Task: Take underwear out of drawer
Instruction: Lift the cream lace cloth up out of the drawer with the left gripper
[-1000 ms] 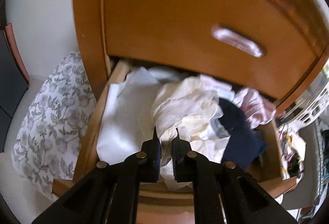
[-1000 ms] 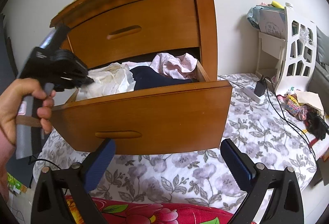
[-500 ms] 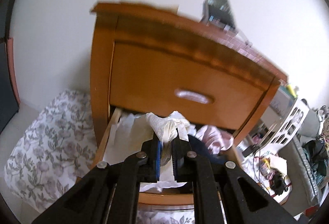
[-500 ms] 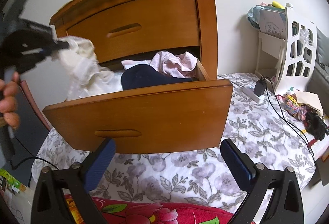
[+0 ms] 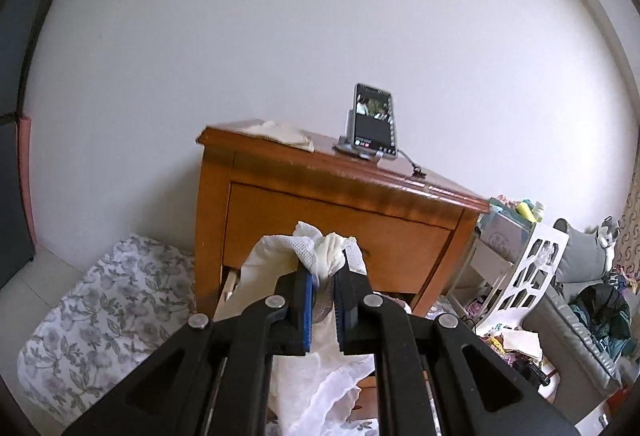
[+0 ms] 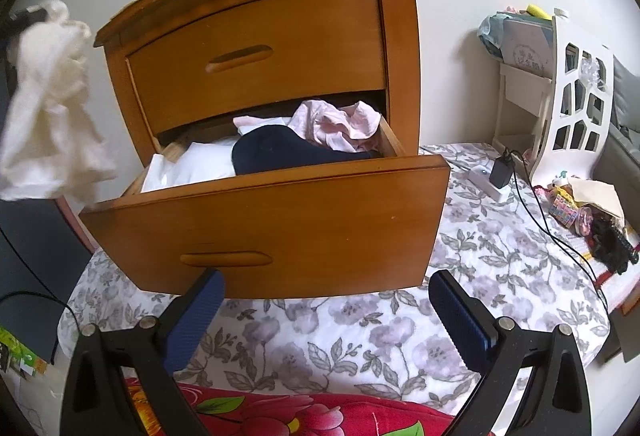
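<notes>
Lifted clear of the open drawer (image 6: 264, 220) since a moment earlier, the cream underwear (image 6: 52, 108) is seen hanging limp and light at far left, clamped by a bunched fold in the left gripper (image 5: 323, 296), while the right gripper (image 6: 324, 312) is held wide and empty.

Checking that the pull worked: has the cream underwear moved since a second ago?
Yes. In the right wrist view the cream underwear lay inside the open drawer; now it hangs clear, up and left of it, pinched by the left gripper.

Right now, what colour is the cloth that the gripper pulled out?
Cream-white underwear, clearest in the right wrist view.
</notes>
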Demonstrator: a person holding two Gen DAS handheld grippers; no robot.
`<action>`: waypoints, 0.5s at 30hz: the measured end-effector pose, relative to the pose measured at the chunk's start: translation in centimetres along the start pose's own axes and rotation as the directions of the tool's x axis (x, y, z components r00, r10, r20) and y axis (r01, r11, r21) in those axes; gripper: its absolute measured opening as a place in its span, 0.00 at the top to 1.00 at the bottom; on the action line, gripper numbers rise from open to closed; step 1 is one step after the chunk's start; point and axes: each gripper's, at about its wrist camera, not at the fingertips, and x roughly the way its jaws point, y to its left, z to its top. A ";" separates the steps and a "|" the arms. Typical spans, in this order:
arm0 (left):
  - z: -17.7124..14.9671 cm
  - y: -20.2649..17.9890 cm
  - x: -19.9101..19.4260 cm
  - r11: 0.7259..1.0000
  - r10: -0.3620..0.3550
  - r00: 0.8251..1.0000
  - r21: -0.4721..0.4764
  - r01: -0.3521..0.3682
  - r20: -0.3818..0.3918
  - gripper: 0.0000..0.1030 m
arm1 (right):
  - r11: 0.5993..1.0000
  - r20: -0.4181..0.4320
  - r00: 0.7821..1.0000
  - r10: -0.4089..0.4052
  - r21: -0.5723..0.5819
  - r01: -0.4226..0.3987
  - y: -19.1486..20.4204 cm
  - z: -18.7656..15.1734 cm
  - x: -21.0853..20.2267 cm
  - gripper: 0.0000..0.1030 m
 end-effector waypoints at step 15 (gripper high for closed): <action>-1.7 0.1 -3.5 0.997 -0.080 0.990 0.011 0.081 -0.113 0.91 | 0.999 0.012 0.999 -0.036 -0.008 0.036 0.3 0.0 -0.4 0.00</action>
